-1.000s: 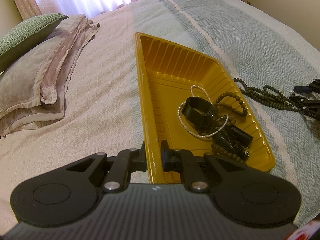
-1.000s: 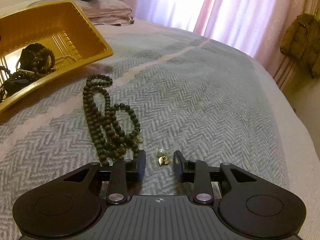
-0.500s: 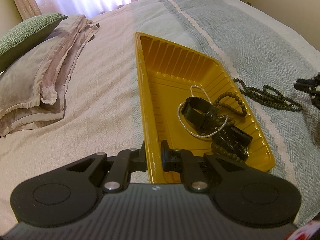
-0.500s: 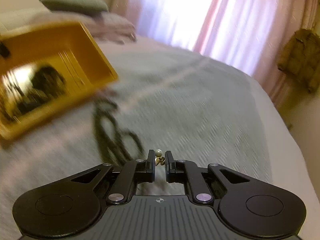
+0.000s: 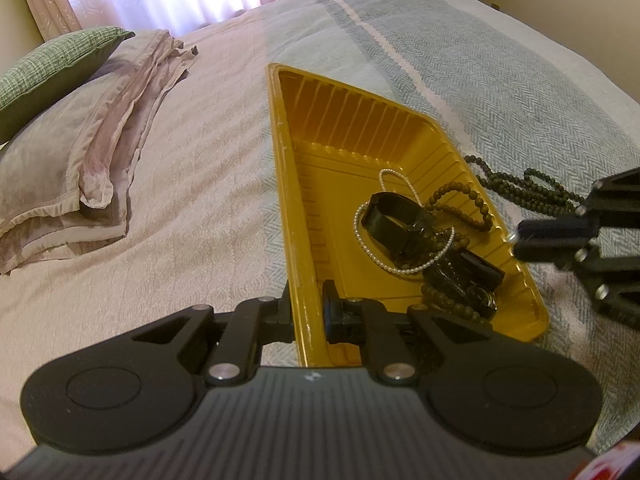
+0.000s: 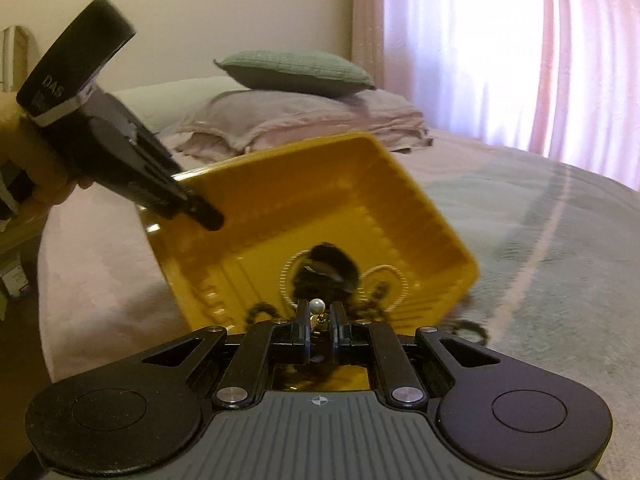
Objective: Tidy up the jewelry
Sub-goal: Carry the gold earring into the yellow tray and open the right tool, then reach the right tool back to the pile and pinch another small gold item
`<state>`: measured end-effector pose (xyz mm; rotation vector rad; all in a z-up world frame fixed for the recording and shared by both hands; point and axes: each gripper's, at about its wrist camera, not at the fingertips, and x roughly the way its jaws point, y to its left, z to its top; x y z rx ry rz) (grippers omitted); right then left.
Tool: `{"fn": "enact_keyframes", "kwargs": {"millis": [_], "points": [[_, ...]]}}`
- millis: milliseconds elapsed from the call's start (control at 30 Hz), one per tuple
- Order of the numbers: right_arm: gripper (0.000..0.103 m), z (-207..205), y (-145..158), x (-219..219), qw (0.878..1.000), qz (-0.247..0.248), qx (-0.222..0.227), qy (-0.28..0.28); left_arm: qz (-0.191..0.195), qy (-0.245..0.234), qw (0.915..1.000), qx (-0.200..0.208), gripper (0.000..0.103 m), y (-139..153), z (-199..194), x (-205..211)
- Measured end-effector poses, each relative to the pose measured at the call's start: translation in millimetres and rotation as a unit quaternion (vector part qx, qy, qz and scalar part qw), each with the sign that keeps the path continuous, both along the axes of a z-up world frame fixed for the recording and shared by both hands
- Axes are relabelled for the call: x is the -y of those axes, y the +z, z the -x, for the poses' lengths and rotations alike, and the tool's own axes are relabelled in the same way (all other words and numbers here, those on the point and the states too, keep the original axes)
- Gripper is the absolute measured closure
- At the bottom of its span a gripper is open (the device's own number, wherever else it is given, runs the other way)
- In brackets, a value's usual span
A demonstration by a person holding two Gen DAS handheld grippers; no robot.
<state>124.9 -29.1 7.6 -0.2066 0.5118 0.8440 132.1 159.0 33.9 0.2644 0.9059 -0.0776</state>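
Observation:
My left gripper [image 5: 307, 312] is shut on the near rim of the yellow tray [image 5: 292, 184] that lies on the bed. The tray holds a black cuff [image 5: 394, 220], a pearl string [image 5: 368, 248] and dark bead strands. My right gripper [image 6: 320, 320] is shut on a small pearl earring [image 6: 318, 307] and holds it over the tray's [image 6: 400, 184] edge; it shows at the right in the left wrist view [image 5: 520, 240]. A dark green bead necklace [image 5: 532, 196] lies on the blanket beyond the tray. The left gripper also shows in the right wrist view [image 6: 200, 216].
A stack of mauve pillows [image 5: 72, 160] with a green cushion [image 5: 48, 68] lies at the head of the bed. Pink curtains [image 6: 520, 48] hang behind. The grey herringbone blanket [image 5: 500, 80] covers the bed's right side.
My right gripper closed on the earring, lifted it off the blanket and swung left to the tray's edge. The left gripper has stayed clamped on the tray rim.

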Motion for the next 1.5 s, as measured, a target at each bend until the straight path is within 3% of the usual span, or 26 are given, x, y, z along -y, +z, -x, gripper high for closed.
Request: {"fn": "enact_keyframes", "kwargs": {"millis": [200,267,300,333,367,533,767,867,933,1133,1233,1500], "points": [[0.094,-3,-9,-8,1.000,-0.005,-0.012,0.007,0.000,0.000,1.0000,0.001,0.093,0,0,1],[0.079,-6,-10,-5,1.000,-0.013,-0.024,-0.001,0.000,0.000,1.0000,0.000,0.093,0,0,1],[0.056,-6,-10,0,0.999,-0.021,-0.024,-0.010,0.001,0.000,1.0000,0.000,0.093,0,1,1],[0.042,-6,-8,8,0.999,-0.033,-0.023,-0.020,0.001,0.000,1.0000,0.000,0.093,0,1,1],[0.041,-4,-7,18,0.998,-0.046,-0.020,-0.030,0.001,0.000,1.0000,0.000,0.093,0,1,1],[0.041,0,-11,77,0.992,-0.041,-0.018,-0.116,0.004,0.002,1.0000,0.001,0.093,0,0,0],[0.042,-11,-28,153,0.971,-0.003,-0.038,-0.236,0.003,0.003,1.0000,0.002,0.093,1,0,0],[0.049,-15,-30,159,0.972,0.011,-0.037,-0.233,0.000,0.002,1.0000,0.001,0.093,1,-1,1],[0.062,-17,-35,158,0.974,0.023,-0.037,-0.224,0.001,0.003,1.0000,0.000,0.093,1,-1,0],[0.076,-36,-51,145,0.976,0.054,-0.040,-0.206,-0.001,0.003,1.0000,0.000,0.093,1,-2,1],[0.081,-48,-57,139,0.977,0.064,-0.040,-0.200,-0.001,0.003,1.0000,-0.001,0.093,1,-2,1],[0.082,-74,-73,127,0.976,0.130,-0.035,-0.171,0.000,0.005,1.0000,-0.003,0.093,0,-3,0]]}}
